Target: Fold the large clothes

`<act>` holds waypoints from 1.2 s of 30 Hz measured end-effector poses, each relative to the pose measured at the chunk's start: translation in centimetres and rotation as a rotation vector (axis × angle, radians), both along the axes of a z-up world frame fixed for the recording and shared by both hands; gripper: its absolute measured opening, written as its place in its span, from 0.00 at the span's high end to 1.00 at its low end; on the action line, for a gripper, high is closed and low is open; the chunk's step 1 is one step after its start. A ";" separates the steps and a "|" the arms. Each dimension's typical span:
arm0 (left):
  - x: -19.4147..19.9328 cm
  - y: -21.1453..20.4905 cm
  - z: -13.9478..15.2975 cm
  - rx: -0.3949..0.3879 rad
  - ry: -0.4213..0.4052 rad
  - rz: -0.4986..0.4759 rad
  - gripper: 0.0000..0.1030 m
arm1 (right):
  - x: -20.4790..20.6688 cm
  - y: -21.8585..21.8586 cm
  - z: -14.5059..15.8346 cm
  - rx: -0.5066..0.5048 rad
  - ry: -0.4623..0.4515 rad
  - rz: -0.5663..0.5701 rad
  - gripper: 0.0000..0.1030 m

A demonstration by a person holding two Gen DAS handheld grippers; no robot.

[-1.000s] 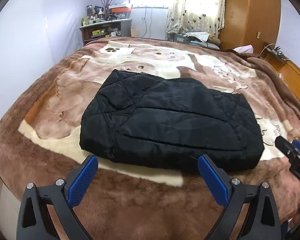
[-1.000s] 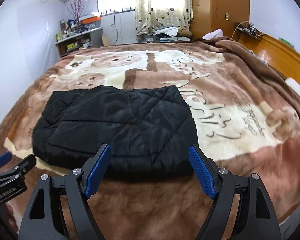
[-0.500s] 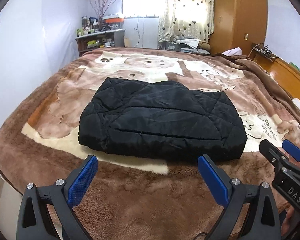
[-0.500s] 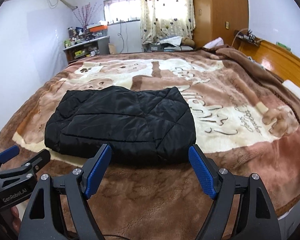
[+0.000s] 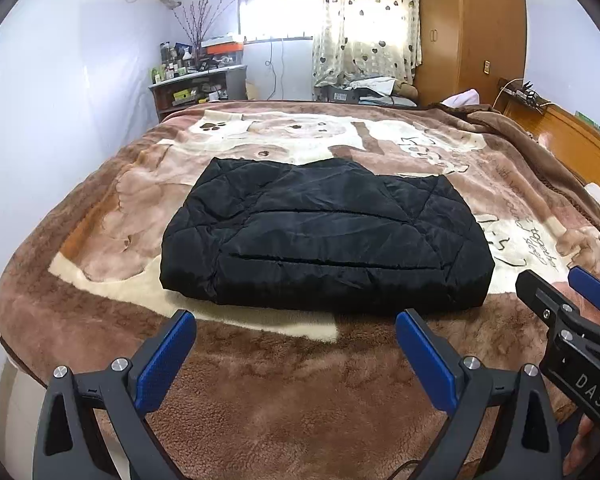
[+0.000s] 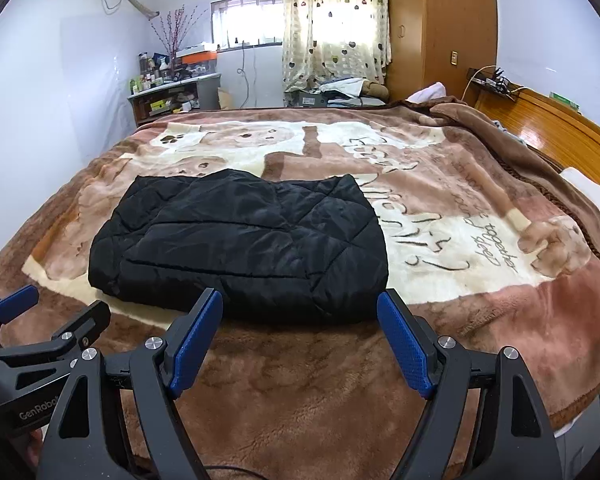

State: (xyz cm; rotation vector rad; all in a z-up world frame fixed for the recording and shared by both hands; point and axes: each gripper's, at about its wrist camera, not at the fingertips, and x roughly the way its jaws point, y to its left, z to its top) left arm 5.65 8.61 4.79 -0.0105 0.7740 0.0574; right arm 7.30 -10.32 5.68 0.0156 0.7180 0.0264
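A black quilted jacket (image 5: 324, 236) lies folded into a thick, roughly rectangular bundle on the bed, resting on a brown plush blanket (image 5: 284, 392) printed with cream bear figures and dark script. The bundle sits toward the near edge of the bed and somewhat left of its middle; its near edge overlaps a cream patch of the blanket, and a long horizontal seam runs across its top.

The left gripper (image 5: 296, 356) hovers above the near brown border of the blanket, just short of the jacket, its jaws spread wide with blue pads (image 5: 166, 354) facing each other and nothing between them. The right gripper (image 6: 300, 338) hangs in the same way, wide open and empty, its fingertips close to the jacket's near edge but not touching it. Each gripper shows at the edge of the other's view, so the two are side by side.

Beyond the bed, a cluttered shelf unit (image 5: 198, 88) stands against the white wall at the far left, with bare branches rising from it. A curtain with heart shapes (image 5: 366, 24) hangs beside a bright window, and a tall wooden wardrobe (image 5: 472, 28) fills the far right corner. A wooden headboard (image 6: 560, 124) runs along the right side of the bed
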 end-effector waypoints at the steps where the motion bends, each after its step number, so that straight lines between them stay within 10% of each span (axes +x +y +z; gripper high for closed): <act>1: 0.0 -0.1 0.0 0.006 -0.003 0.001 0.02 | -0.1 0.0 0.0 -0.001 0.001 -0.002 0.23; 36: -1.3 -1.1 0.7 0.017 -0.040 -0.005 0.02 | -0.7 -0.3 0.2 0.011 0.004 -0.009 0.23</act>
